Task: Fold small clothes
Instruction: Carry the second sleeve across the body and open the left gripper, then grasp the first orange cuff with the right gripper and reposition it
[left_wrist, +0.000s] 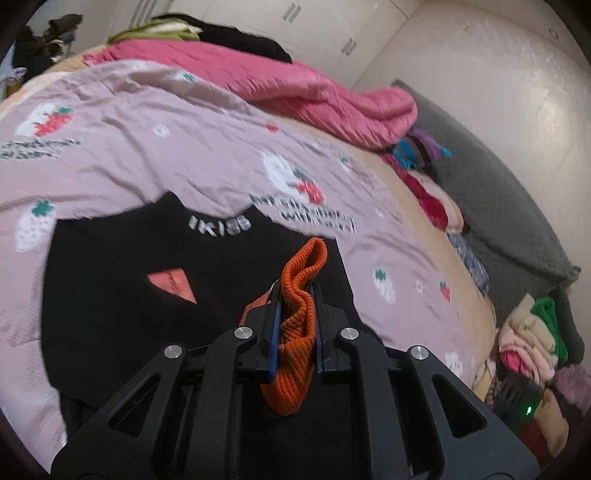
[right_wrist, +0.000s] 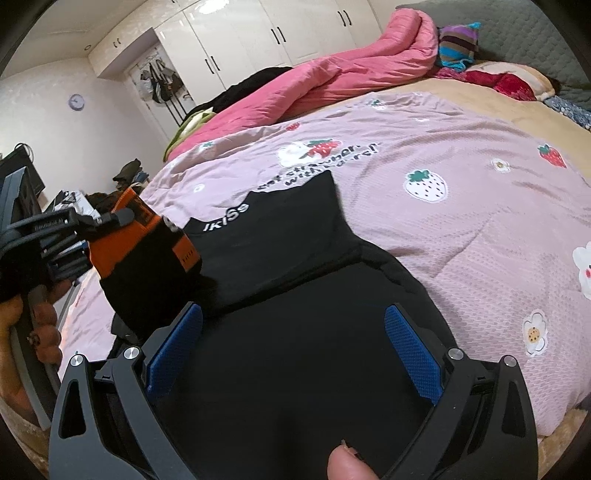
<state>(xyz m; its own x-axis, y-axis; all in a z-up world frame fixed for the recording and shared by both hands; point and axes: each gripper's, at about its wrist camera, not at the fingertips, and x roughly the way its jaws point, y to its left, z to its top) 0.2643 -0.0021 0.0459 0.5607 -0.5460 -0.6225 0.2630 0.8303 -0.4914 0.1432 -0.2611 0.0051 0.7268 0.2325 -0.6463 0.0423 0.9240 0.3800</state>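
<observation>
A black top (left_wrist: 147, 314) with white letters at the collar lies flat on the strawberry-print cover (left_wrist: 184, 147). My left gripper (left_wrist: 295, 288) is shut on the top's orange ribbed cuff (left_wrist: 299, 332), which bunches up between the blue pads. In the right wrist view the left gripper (right_wrist: 122, 216) holds that cuff (right_wrist: 147, 225) raised at the left, with the black sleeve (right_wrist: 147, 288) hanging under it over the top (right_wrist: 295, 240). My right gripper (right_wrist: 293, 312) stands open just above the top's lower part, nothing between its fingers.
A pink quilt (left_wrist: 314, 92) is heaped along the far side of the bed. A pile of folded clothes (left_wrist: 532, 339) lies at the right by a grey pillow (left_wrist: 498, 206). White wardrobes (right_wrist: 258, 37) line the wall. A thumb (right_wrist: 347, 463) shows at the bottom edge.
</observation>
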